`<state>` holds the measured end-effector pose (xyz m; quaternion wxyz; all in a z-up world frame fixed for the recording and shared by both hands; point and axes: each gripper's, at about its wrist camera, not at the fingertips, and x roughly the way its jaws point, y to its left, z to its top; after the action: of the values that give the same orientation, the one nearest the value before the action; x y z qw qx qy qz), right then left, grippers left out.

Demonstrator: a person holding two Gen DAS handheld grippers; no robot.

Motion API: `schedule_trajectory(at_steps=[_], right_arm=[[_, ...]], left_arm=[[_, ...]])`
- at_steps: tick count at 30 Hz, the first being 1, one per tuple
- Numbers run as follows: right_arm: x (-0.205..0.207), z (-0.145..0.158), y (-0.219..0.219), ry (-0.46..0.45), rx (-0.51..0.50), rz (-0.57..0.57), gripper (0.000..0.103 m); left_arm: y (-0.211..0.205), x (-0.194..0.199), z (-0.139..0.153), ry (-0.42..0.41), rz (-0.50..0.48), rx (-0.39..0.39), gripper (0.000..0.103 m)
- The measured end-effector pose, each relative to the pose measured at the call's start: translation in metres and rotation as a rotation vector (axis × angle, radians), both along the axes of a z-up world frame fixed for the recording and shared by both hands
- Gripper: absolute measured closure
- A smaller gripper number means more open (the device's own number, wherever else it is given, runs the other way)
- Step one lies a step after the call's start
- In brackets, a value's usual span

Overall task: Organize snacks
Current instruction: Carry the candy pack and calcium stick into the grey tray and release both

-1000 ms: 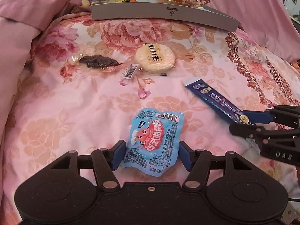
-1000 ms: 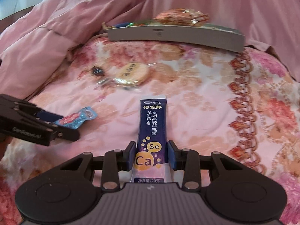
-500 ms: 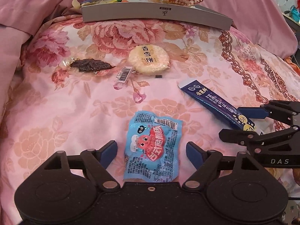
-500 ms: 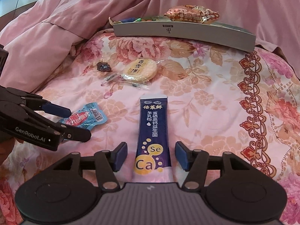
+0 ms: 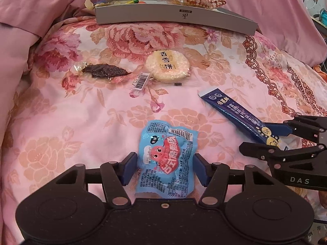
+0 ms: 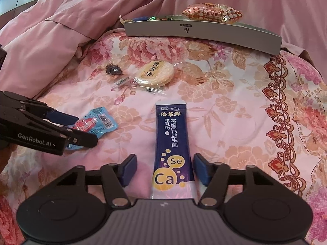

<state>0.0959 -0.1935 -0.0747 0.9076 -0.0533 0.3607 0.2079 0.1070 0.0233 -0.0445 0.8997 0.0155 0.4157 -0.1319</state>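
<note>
My worry is that both packets are thin and lie flat on soft quilt (image 5: 81, 122), so closing jaws may skate over the film, or pinch the cloth along with it, and either packet could slip on the way to the box (image 5: 175, 17). My left gripper (image 5: 163, 168) has just been closing; its jaws stand part open either side of the blue pouch (image 5: 166, 159), the left pad at the pouch's edge, the right pad a little clear, so I judge nothing is gripped yet. My right gripper (image 6: 164, 168) has also just been closing and is part open around the stick (image 6: 172, 143): the right pad sits just beside it, the left pad well apart, so the stick lies off-centre and could be shoved sideways as I close. Farther off lie the cracker (image 5: 167, 65) and dark snack (image 5: 104, 71), and beyond them the box already holds some snacks.
</note>
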Motion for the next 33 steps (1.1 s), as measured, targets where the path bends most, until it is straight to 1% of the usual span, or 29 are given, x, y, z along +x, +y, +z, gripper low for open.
schedule_trajectory(at_steps=[1,3,4,8,9,13,15,16,18,20,25,30,33], right_arm=[[-0.001,0.000,0.000,-0.002,-0.002,-0.001,0.047],[-0.002,0.000,0.002,-0.007,-0.006,-0.002,0.061],[-0.003,0.000,0.002,-0.008,-0.006,0.000,0.062],[-0.002,0.000,0.005,-0.012,-0.017,0.004,0.062],[0.000,0.000,0.006,-0.007,-0.016,0.004,0.060],[0.006,0.000,0.008,0.013,-0.005,-0.012,0.057],[0.006,-0.001,0.009,0.014,-0.001,-0.018,0.063],[0.005,-0.001,0.009,0.009,0.000,-0.018,0.064],[0.001,-0.001,0.011,-0.010,-0.011,-0.016,0.068],[-0.004,0.000,0.013,-0.032,-0.034,-0.008,0.069],[-0.016,0.001,0.021,-0.110,-0.132,0.027,0.071],[-0.020,0.003,0.020,-0.169,-0.181,0.029,0.071],[-0.022,0.008,0.019,-0.214,-0.203,0.030,0.071]], left_arm=[[0.000,-0.001,0.000,0.000,0.007,-0.004,0.043],[-0.001,-0.003,0.001,-0.003,0.027,-0.010,0.043],[-0.002,-0.004,0.001,-0.005,0.037,-0.008,0.043],[-0.006,-0.009,0.000,-0.025,0.066,0.007,0.044],[-0.007,-0.011,0.000,-0.031,0.070,0.012,0.044],[-0.008,-0.014,-0.001,-0.047,0.085,0.010,0.044],[-0.008,-0.016,-0.002,-0.054,0.089,0.005,0.045],[-0.009,-0.017,-0.002,-0.058,0.088,0.005,0.045],[-0.010,-0.019,-0.002,-0.066,0.086,0.004,0.045],[-0.012,-0.021,-0.002,-0.080,0.081,0.005,0.046],[-0.013,-0.025,0.001,-0.127,0.083,0.012,0.046],[-0.007,-0.024,0.007,-0.157,0.114,-0.027,0.046],[-0.004,-0.015,0.013,-0.158,0.147,-0.062,0.046]])
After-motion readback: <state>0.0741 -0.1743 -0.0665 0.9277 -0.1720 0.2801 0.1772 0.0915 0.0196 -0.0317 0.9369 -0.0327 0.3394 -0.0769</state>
